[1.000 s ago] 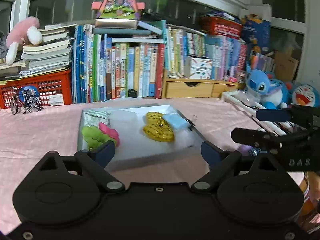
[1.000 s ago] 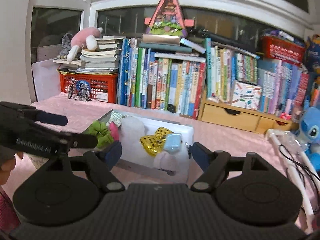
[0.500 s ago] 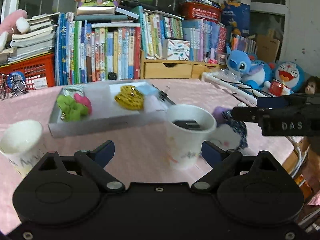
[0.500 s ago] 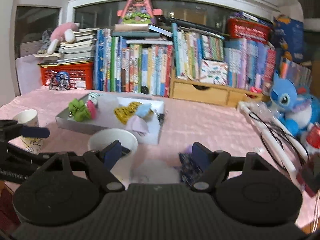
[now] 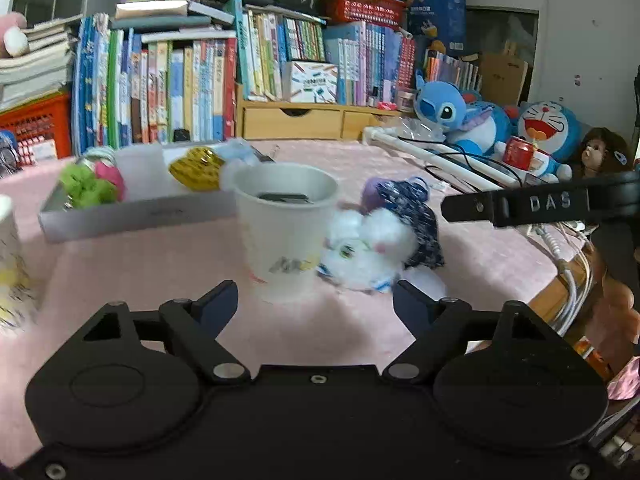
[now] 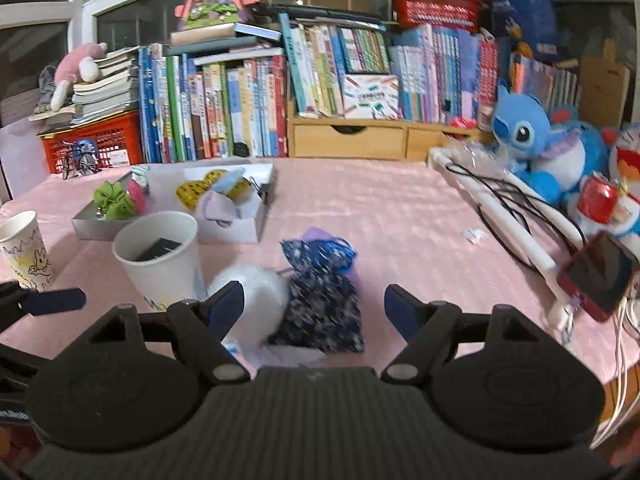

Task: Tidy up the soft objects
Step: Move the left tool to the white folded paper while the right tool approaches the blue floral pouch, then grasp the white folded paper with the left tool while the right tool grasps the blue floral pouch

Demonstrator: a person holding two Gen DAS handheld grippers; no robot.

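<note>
The right hand-held gripper [image 6: 314, 306], jaws apart and empty, hovers just short of the dark blue floral pouch [image 6: 320, 300] lying on the table [image 6: 400, 216] beside the paper cup [image 6: 160, 256], so it should centre over the pouch's middle before closing.

soft, even indoor light falls from above against dark windows [image 6: 44, 52], casting only faint shadows on the pink tablecloth [image 6: 400, 216], while motion blur smears the paper cup [image 5: 285, 224] and white plush [image 5: 368, 248], and fisheye distortion bends the bookshelf [image 5: 200, 80] edges.
</note>
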